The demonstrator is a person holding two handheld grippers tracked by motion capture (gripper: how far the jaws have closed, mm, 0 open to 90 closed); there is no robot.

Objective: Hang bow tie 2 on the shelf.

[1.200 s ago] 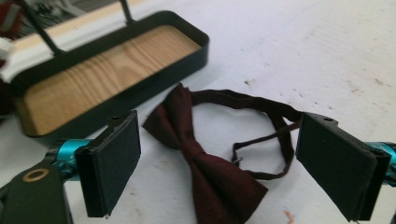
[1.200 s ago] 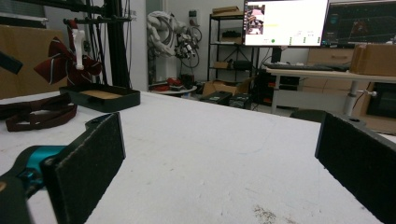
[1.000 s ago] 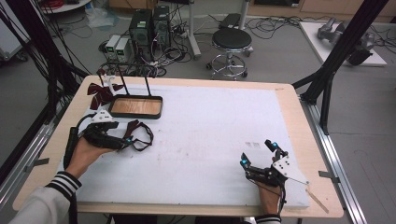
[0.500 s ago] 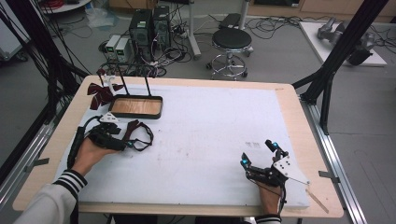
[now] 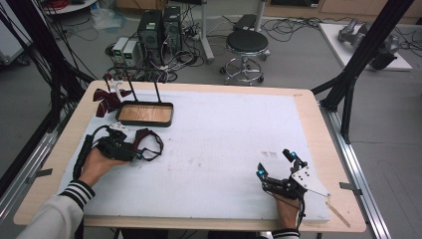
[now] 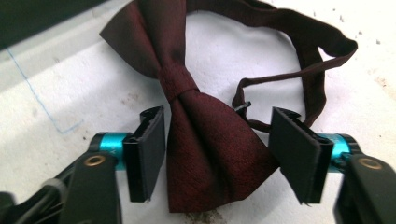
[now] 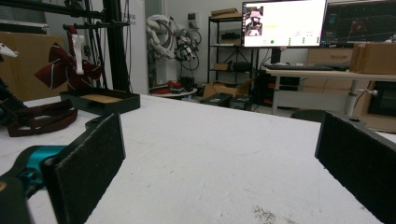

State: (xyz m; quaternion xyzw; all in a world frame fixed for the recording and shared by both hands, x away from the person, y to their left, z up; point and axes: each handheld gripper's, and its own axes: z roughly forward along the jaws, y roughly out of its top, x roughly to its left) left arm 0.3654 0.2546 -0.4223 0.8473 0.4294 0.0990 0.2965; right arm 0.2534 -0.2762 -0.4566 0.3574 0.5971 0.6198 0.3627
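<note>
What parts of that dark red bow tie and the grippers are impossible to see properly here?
- Bow tie: in the left gripper view, upper wing cut off by the top edge.
- Bow tie in the high view: partly covered by the left gripper.
- Right gripper: right pad cut off by the frame edge.

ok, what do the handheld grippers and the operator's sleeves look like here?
Both grippers are black. The left gripper has flat rectangular black pads on teal mounts with brass screws. The right gripper has teal-tipped fingers, a grey three-cornered plate and a black cable. The sleeve is pale with a black-and-white striped cuff.
</note>
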